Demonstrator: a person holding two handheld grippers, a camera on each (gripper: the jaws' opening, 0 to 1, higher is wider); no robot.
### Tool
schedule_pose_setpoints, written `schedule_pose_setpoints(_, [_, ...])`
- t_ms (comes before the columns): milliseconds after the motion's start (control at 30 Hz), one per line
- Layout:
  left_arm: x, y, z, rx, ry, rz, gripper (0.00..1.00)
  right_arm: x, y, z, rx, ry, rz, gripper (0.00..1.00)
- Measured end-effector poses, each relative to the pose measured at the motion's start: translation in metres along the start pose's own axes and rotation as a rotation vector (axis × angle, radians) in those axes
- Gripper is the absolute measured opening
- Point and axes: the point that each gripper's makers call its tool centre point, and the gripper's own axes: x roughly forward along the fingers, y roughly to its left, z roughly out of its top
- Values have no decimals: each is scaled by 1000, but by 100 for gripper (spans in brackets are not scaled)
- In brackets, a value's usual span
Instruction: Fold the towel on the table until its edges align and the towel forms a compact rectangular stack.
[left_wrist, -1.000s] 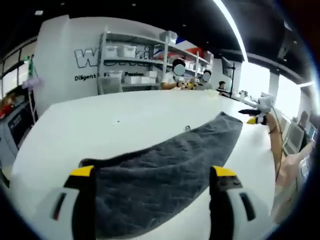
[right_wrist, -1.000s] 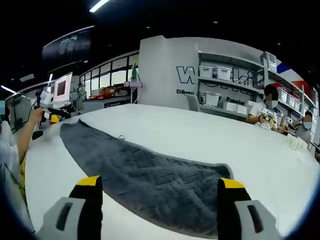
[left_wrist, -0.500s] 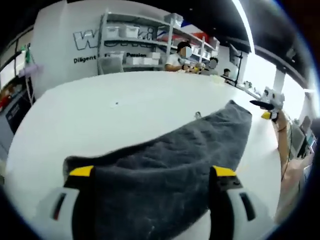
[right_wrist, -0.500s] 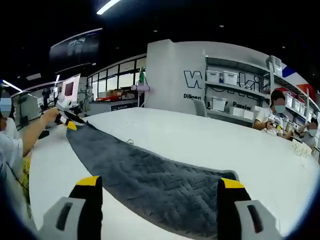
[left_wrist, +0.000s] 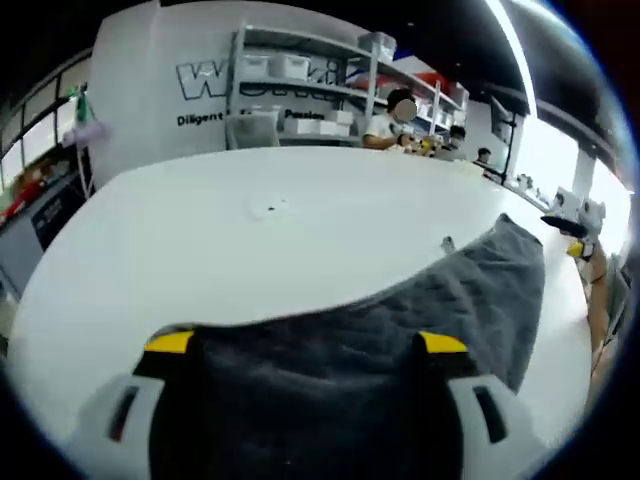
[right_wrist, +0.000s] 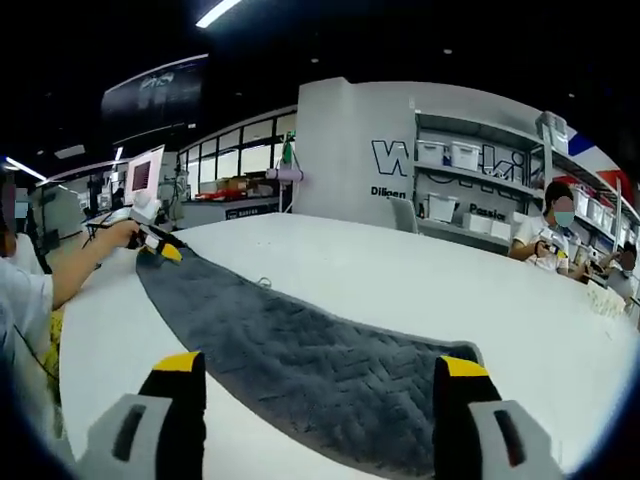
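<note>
Two grippers, one towel stretched between them

My left gripper (left_wrist: 305, 345) stands with jaws spread wide over one end of the grey towel (left_wrist: 400, 330), gripping nothing. My right gripper (right_wrist: 318, 368) hovers likewise released above the opposite end. The towel lies flat in a long strip on the white table (right_wrist: 420, 280).

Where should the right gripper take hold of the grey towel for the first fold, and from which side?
Probably at the near end corner of the grey towel. It lies flat and long on the white table, its near end between the open jaws of the right gripper. Come in low from the table edge and pinch the hem.
</note>
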Motion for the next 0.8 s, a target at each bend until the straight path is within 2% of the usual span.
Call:
schedule_pose_setpoints(367, [3,13,-2,-38,-58,-27,87,4,-1,-3,-13,21,8,97])
schedule_pose_setpoints(467, [3,9,-4,-23,-65,-27,87,4,-1,-4,-11,24,6,97])
schedule_pose_setpoints(600, [7,8,-6,35,-44,1,89,4,-1,-7,-9,33,0,97])
schedule_pose_setpoints(800, [7,6,-8,60,-50,17,90,5,-1,-9,-9,44,-1,96])
